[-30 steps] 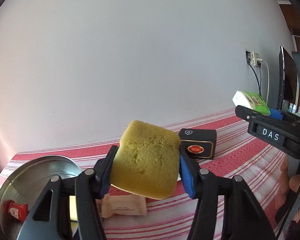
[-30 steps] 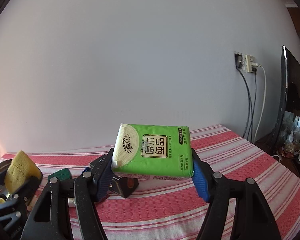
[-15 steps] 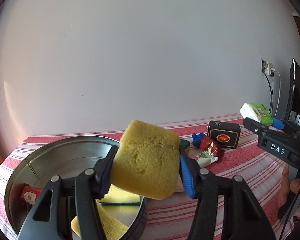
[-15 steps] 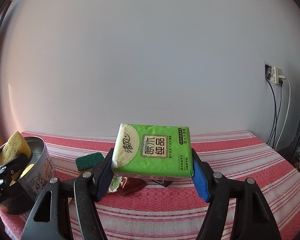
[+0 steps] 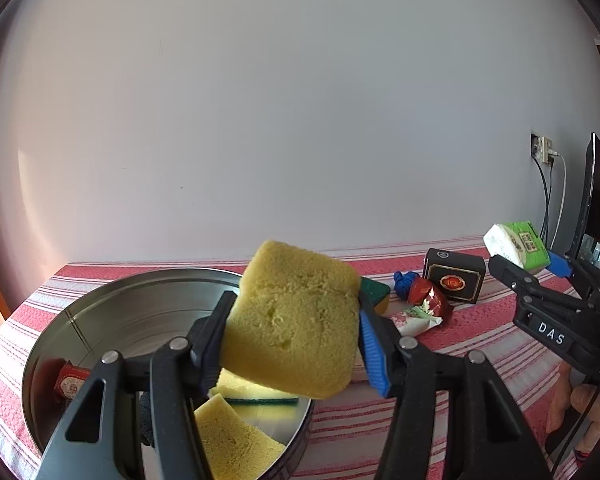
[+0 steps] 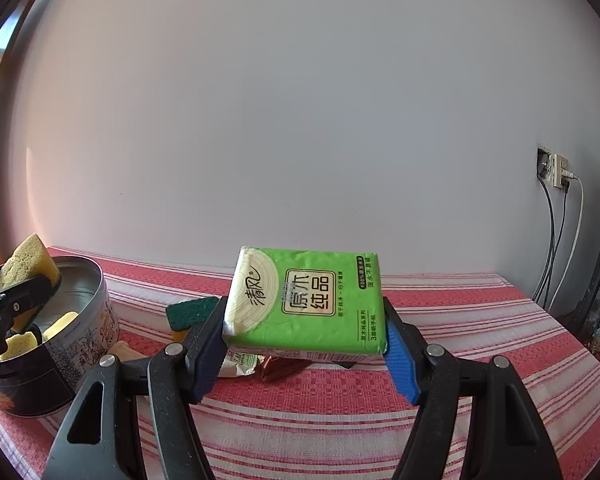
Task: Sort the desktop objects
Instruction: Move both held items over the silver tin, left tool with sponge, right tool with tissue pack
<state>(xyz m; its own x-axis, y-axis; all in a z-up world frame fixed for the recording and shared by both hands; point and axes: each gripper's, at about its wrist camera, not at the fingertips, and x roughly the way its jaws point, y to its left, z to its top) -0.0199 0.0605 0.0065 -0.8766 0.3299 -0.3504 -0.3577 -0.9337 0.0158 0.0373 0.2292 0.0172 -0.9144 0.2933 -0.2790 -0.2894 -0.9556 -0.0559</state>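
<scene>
My left gripper [image 5: 294,334] is shut on a yellow sponge [image 5: 296,320] and holds it above the right rim of a round metal tin [image 5: 100,312]. The tin holds two yellow sponges [image 5: 236,444] and a small red packet [image 5: 71,380]. My right gripper [image 6: 306,344] is shut on a green tissue pack [image 6: 308,300] and holds it above the red striped tablecloth [image 6: 460,320]. The left wrist view shows the tissue pack [image 5: 516,242] at the right. The right wrist view shows the tin [image 6: 60,344] at the left.
A green-topped sponge [image 6: 192,312], snack wrappers [image 5: 424,300], a blue knotted thing [image 5: 404,280] and a black box [image 5: 454,280] lie on the cloth between tin and right gripper. A wall socket with cables [image 6: 556,172] and a monitor [image 5: 598,208] are at the right.
My left gripper has swung left with the sponge, from over the loose items to over the tin. My right gripper has also turned left with the tissue pack, so the tin has come into its view.
</scene>
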